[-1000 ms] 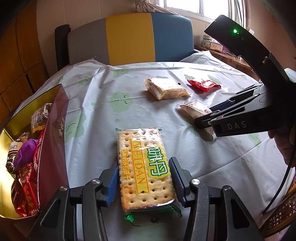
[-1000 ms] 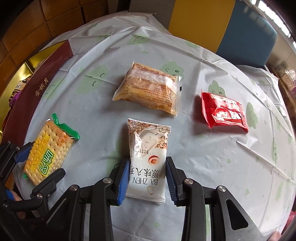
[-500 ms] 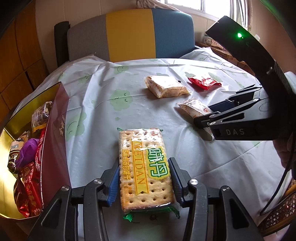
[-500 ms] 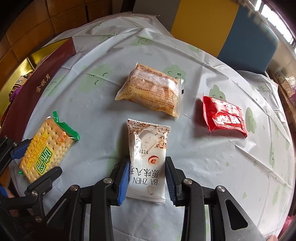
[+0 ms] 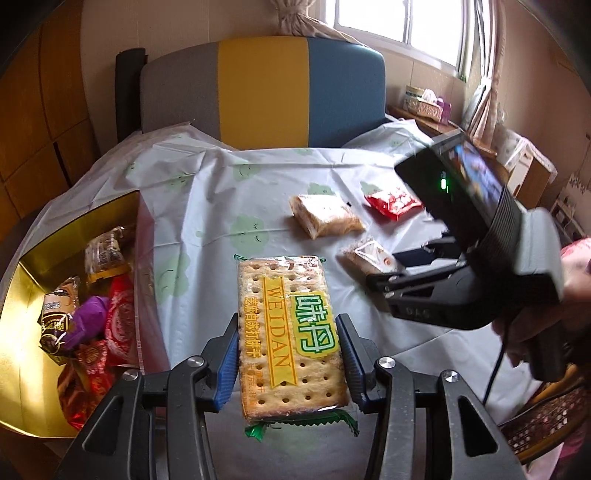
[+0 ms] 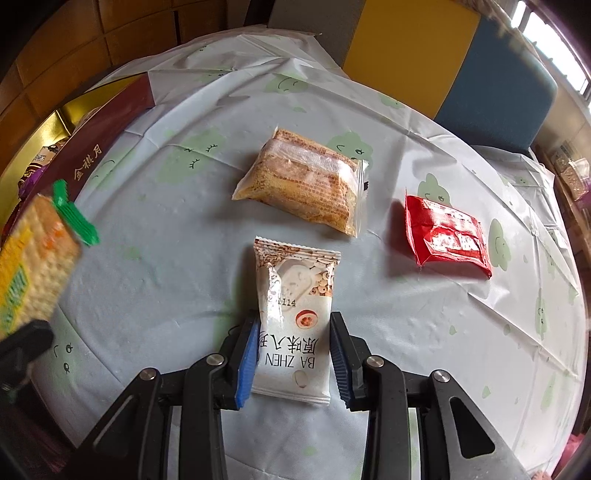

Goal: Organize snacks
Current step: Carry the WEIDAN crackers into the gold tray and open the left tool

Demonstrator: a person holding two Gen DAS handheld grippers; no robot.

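Left gripper (image 5: pixel 288 354) jaws clamp a clear-wrapped, green-ended yellow-labelled cracker pack (image 5: pixel 290 332); right gripper (image 6: pixel 293 360) jaws pinch a white "BA ZHEN" sachet (image 6: pixel 295 325).

Home dining rm: round table (image 6: pixel 461 332) w/ cloud-print plastic cover ahead of fingers, padded chair (image 5: pixel 258 85) beyond it, curtained window (image 5: pixel 399 22) far right, wood panelling (image 5: pixel 40 110) left, tissue box (image 5: pixel 424 105) on sill.

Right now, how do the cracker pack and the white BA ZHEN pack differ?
The cracker pack is clear-wrapped with green ends and wide; the white BA ZHEN pack is opaque and narrower. The cracker pack looks lifted off the tablecloth; the BA ZHEN pack lies flat on it. Each sits between a gripper's blue pads: left gripper, right gripper.
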